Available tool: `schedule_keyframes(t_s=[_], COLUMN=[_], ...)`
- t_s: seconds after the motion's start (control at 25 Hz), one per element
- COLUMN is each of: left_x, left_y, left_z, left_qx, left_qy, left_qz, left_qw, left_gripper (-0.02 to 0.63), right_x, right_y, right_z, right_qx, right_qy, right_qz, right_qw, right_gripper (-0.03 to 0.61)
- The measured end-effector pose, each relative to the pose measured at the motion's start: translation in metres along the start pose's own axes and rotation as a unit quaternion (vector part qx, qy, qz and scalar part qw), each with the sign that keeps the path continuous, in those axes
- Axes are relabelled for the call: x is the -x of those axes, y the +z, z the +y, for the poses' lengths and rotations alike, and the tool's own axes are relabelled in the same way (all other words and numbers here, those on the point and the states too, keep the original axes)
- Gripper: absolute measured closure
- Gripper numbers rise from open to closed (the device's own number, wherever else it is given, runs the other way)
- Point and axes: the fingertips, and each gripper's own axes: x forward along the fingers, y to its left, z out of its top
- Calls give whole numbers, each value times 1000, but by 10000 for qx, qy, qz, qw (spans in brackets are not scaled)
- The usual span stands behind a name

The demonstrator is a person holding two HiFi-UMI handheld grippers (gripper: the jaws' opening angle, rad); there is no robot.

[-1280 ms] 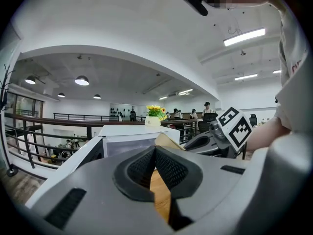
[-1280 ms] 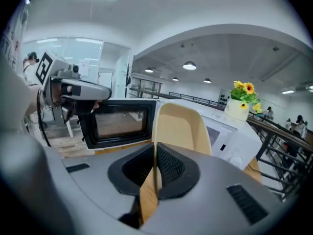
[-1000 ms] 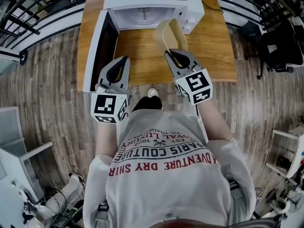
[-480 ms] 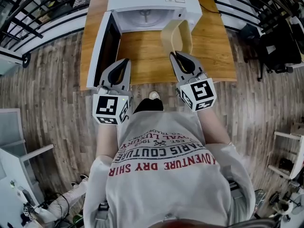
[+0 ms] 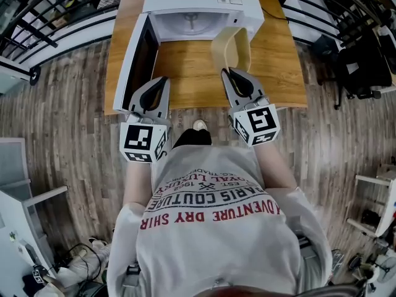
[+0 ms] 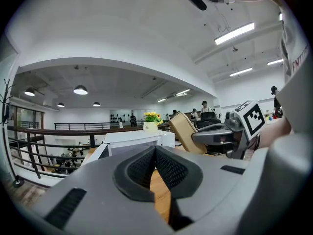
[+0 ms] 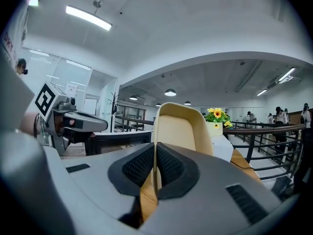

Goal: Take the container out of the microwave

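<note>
The beige container (image 5: pixel 231 47) hangs tipped on edge over the wooden table (image 5: pixel 185 73), in front of the open white microwave (image 5: pixel 198 5). My right gripper (image 5: pixel 230 72) is shut on its near rim; in the right gripper view the container (image 7: pixel 181 127) rises just beyond the pads of that gripper (image 7: pixel 155 148). My left gripper (image 5: pixel 162 80) is shut with nothing in it and hovers at the table's front edge beside the microwave door (image 5: pixel 133 57). In the left gripper view the left gripper (image 6: pixel 155 149) points at the microwave (image 6: pixel 137 137), with the container (image 6: pixel 187 131) to its right.
The microwave door stands swung open to the left, close to my left gripper. A pot of yellow flowers (image 7: pixel 217 117) sits behind the microwave. Black railings (image 5: pixel 43 17) run along the back, and a dark chair (image 5: pixel 362 60) stands right of the table.
The right gripper has carried the container a little to the right and up, away from the microwave mouth. The left gripper has shifted slightly. Little has moved in the last half second.
</note>
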Motion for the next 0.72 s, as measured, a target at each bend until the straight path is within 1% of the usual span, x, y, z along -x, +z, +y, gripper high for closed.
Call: schedule_keyframes(t_s=[0.28, 0.72], left_x=[0, -1], left_y=[0, -4], left_z=[-3, 7], left_qx=[-42, 37], left_qy=[6, 156], left_qz=[7, 23], left_qw=[10000, 9999], left_gripper=[600, 600], right_x=[-1, -8], right_y=[-1, -1], right_z=[-5, 1], right_qx=[-119, -285], right_qy=[-64, 59], right_qz=[-59, -74], right_qw=[9999, 9995], right_gripper=[540, 540])
